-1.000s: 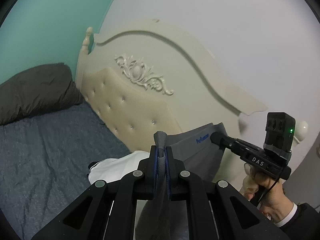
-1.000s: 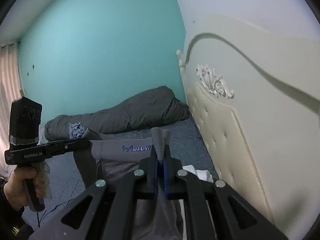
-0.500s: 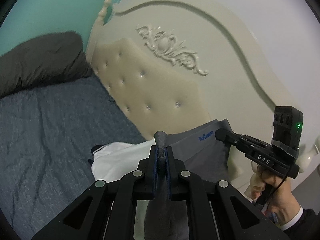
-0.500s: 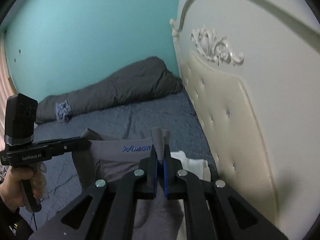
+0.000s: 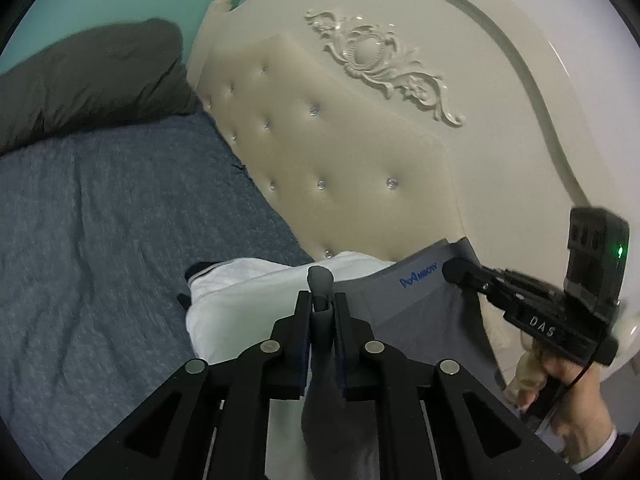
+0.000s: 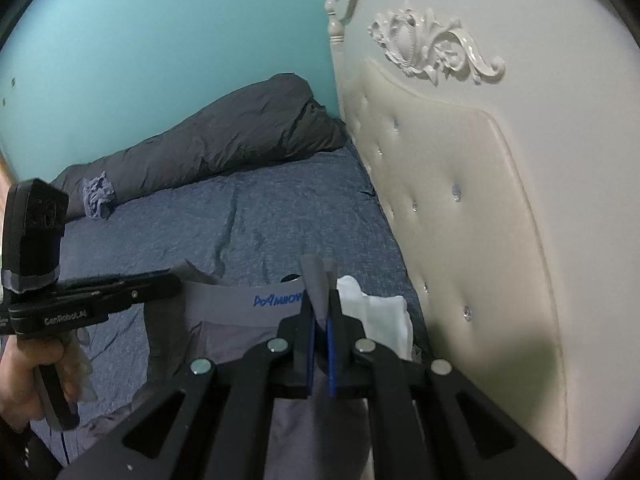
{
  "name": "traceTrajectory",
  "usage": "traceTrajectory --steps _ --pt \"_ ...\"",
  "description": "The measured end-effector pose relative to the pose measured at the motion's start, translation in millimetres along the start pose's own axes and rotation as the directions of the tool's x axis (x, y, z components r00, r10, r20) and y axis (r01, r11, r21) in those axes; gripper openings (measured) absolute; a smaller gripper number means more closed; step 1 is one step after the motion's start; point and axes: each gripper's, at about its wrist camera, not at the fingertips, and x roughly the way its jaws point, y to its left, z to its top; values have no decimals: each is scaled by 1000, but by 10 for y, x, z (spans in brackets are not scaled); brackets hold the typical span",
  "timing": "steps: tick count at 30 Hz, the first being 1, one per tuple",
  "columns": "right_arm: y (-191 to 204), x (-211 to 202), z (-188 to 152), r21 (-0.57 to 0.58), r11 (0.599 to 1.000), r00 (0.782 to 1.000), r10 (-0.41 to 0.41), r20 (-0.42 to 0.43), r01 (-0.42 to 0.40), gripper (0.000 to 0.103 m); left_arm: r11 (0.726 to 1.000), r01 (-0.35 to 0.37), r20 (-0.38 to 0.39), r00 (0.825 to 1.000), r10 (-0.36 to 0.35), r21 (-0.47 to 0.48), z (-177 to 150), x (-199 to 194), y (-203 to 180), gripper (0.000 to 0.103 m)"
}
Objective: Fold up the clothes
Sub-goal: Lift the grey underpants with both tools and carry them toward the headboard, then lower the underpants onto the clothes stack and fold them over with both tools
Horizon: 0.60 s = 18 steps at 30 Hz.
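A: Where do we have the grey shorts [image 5: 420, 304]?

B: Hung in the air between us, above the blue bed [image 5: 100, 240] near the headboard [image 5: 360, 160]. Our left tool [image 5: 321, 300] is pinched tight on one end of the waistband, our right tool [image 6: 319, 300] on the other.

A: So the waistband runs straight from tool to tool?

B: Yes, its long axis spans the gap, printed band uppermost, legs hanging below. A white garment [image 5: 248, 300] lies on the bed just beyond.

A: Which hand is nearer the headboard?

B: The right. We judge the shorts should come down onto open bed on the left hand's side, waistband kept taut.
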Motion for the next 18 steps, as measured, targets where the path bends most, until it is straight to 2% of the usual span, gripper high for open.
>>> traceTrajectory --steps 1,3,5,7,11,12,15,16,18 --pt "-12 25 11 10 1000 1000 0 -5 0 5 1000 -6 -6 1000 6 9 -1 21 -4 24" --pt "-40 72 23 24 1000 1000 1 -24 0 5 999 -19 -16 1000 19 30 -6 51 -16 25" --pt "-60 106 38 29 1000 999 -10 -44 11 6 999 -25 -13 1000 25 21 -10 43 25 27" --pt "-85 105 54 34 999 998 -26 -56 28 9 1000 -30 -1 1000 30 5 -1 5 88 34" --pt "-223 -31 111 94 995 1000 -27 -9 28 38 998 -55 30 998 54 25 27 -139 161 37" --pt "-255 -70 122 107 994 1000 -20 5 20 40 998 -60 36 998 59 33 21 -165 164 37" --pt "-286 -225 140 99 995 998 24 58 -30 39 995 -62 37 998 59 81 -10 -198 124 35" --pt "-267 -232 143 84 996 998 34 52 -38 36 994 -56 31 998 54 94 -25 -190 111 35" --pt "-224 -216 145 56 997 998 53 33 -55 20 994 -41 19 999 39 103 -53 -169 108 35"
